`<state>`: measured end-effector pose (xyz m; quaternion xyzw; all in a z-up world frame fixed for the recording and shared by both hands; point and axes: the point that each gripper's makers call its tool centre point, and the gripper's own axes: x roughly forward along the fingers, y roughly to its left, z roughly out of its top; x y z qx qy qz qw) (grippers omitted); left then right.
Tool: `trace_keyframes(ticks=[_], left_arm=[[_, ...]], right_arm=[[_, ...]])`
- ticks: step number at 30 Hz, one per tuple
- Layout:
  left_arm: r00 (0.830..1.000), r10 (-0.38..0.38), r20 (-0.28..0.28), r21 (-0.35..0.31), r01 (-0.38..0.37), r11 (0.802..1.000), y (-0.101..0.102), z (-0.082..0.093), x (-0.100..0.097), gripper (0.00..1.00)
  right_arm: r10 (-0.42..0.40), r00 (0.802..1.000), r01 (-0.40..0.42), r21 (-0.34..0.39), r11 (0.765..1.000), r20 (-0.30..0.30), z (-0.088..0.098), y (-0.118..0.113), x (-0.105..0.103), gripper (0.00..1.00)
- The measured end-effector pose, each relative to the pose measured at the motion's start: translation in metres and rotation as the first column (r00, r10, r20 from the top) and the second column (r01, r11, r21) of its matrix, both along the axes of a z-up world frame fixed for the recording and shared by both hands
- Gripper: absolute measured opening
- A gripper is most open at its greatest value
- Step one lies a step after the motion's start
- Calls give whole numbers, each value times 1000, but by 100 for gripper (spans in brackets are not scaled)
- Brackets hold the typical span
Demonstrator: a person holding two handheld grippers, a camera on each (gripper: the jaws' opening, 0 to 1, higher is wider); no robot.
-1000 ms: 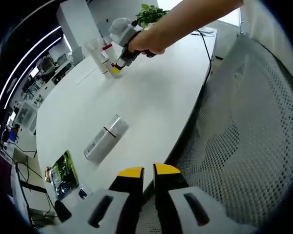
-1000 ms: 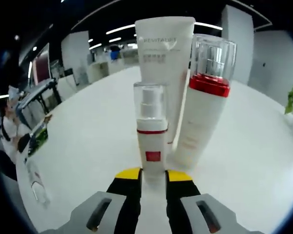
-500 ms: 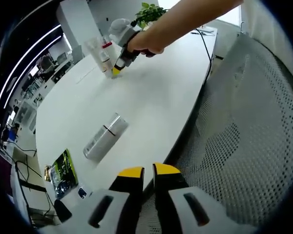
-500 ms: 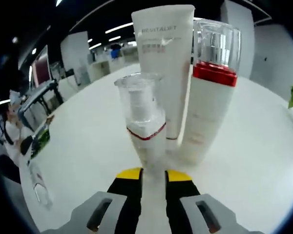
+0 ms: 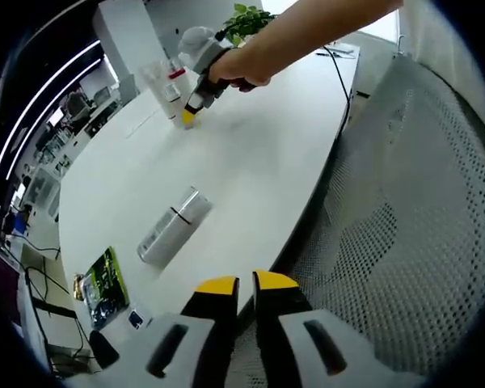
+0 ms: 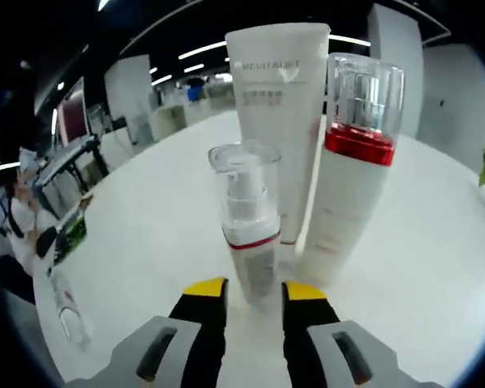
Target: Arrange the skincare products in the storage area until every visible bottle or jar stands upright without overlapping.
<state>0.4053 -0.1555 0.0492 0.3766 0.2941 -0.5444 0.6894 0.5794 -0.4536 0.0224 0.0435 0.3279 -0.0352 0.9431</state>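
the small pump bottle (image 6: 249, 234) stands on the white tabletop (image 6: 145, 234) straight ahead of the right tongs (image 6: 254, 293), its base just beyond the yellow tips and centred on the gap between them; the jaws are parted and grip nothing, so i judge it released; its long axis runs vertical with a slight lean, clear cap up; behind it, close but whether touching i cannot tell, stand the tall white tube (image 6: 281, 121) and the red-collared bottle (image 6: 347, 170), both upright.

the silver bottle (image 5: 175, 228) lies on its side on the tabletop (image 5: 250, 162), ahead and to the left of the left tongs (image 5: 236, 285), which hang over the tabletop's near edge beside a mesh chair (image 5: 404, 242), jaws nearly together and empty; its long axis runs diagonally, lower left to upper right in the left gripper view; the left tongs are much nearer it, so standing it up looks like their job.
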Motion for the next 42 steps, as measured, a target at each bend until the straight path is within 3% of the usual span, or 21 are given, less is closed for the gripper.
trace_keyframes(ticks=[6, 12, 19, 22, 24, 26, 27, 30, 32, 33, 38, 41, 42], left_arm=[[1000, 0, 0, 1, 0, 1000, 0, 0, 0, 3], [1000, 0, 1, 1, 0, 1000, 0, 0, 0, 3], [1000, 0, 1, 1, 0, 1000, 0, 0, 0, 3], [1000, 0, 1, 0, 0, 1000, 0, 0, 0, 3], [1000, -2, 1, -1, 2, 1000, 0, 0, 0, 3], [1000, -3, 2, -1, 3, 1000, 0, 0, 0, 3], [1000, -4, 0, -2, 4, 1000, 0, 0, 0, 3], [1000, -7, 1, -2, 7, 1000, -1, 0, -1, 3], [1000, -8, 2, -2, 8, 1000, -1, 0, -1, 3], [1000, -8, 2, -2, 8, 1000, -1, 1, -1, 3], [1000, -5, 3, -3, 5, 1000, -1, 1, 0, 3], [1000, -4, 3, -3, 4, 1000, 0, 1, 0, 3], [1000, -4, 5, -2, 4, 1000, 0, 1, 0, 3]], right_arm=[[55, 998, -54, -30, 998, 35, 10, 4, 10, 33], [53, 998, -52, -30, 998, 34, 12, -2, 8, 18], [71, 997, -70, -21, 997, 36, 12, 5, 5, 18], [127, 991, -126, -22, 992, 40, 12, 12, 2, 18], [209, 977, -210, 9, 978, 52, 11, 25, 0, 18], [284, 958, -283, -37, 959, 36, 11, 29, -3, 18], [345, 938, -343, -47, 938, 33, 10, 35, -4, 18], [412, 910, -413, -1, 911, 33, 9, 43, -8, 19], [413, 911, -413, 0, 911, -9, 3, 37, -13, 18], [411, 910, -412, -12, 911, -59, -4, 32, -18, 18], [352, 936, -351, 25, 936, -16, -2, 33, -21, 34], [318, 948, -318, 23, 948, -19, -1, 35, -25, 35], [274, 962, -273, 38, 961, -2, 4, 37, -24, 36]])
